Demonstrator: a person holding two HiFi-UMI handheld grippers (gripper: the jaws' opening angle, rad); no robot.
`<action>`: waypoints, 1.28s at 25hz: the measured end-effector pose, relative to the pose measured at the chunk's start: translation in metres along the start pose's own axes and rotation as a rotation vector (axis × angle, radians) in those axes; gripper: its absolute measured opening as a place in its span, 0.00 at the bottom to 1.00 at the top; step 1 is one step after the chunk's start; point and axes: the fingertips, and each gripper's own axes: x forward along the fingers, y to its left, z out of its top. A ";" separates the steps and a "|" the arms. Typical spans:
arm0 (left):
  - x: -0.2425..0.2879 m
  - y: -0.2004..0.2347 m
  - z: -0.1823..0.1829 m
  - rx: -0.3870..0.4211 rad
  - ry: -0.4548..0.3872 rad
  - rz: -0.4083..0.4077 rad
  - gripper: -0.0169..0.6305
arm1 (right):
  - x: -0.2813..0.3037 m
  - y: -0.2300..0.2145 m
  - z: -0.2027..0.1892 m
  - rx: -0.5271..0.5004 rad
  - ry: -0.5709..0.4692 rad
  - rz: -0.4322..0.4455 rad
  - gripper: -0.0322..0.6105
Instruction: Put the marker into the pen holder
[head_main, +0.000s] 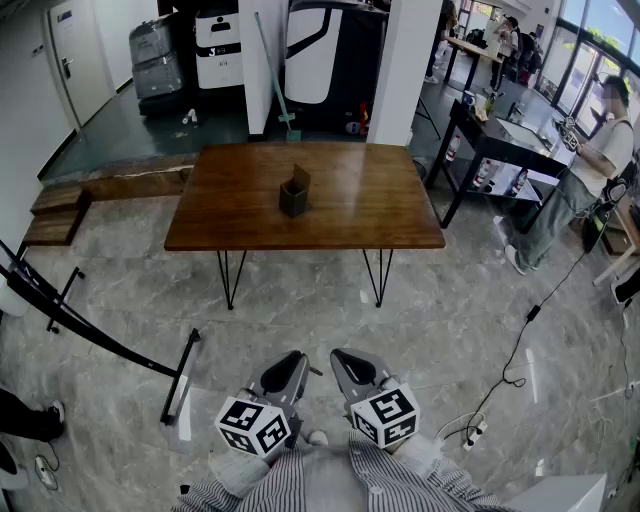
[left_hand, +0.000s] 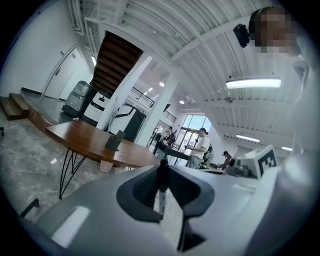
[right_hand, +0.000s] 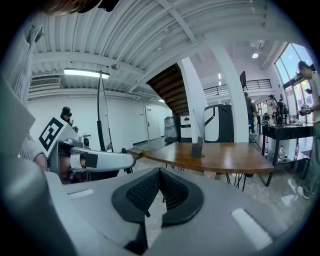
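On table (head_main: 345, 222), pen holder (head_main: 294, 192); left gripper (left_hand: 163, 169) clamps marker (left_hand: 162, 196)

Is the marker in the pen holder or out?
Out: the left gripper is shut on the marker, away from the pen holder on the table.

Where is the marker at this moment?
The marker stands upright between the shut jaws of the left gripper, low in the head view near the person's body. It is far from the pen holder on the wooden table.
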 end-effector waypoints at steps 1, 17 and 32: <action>0.002 -0.001 -0.002 0.001 0.003 -0.008 0.10 | 0.002 -0.004 -0.002 0.010 0.000 -0.002 0.05; 0.098 0.075 0.027 -0.050 0.002 -0.031 0.10 | 0.100 -0.073 0.010 0.033 0.028 0.014 0.05; 0.255 0.215 0.148 -0.046 0.029 -0.110 0.10 | 0.278 -0.183 0.106 0.042 0.018 -0.071 0.05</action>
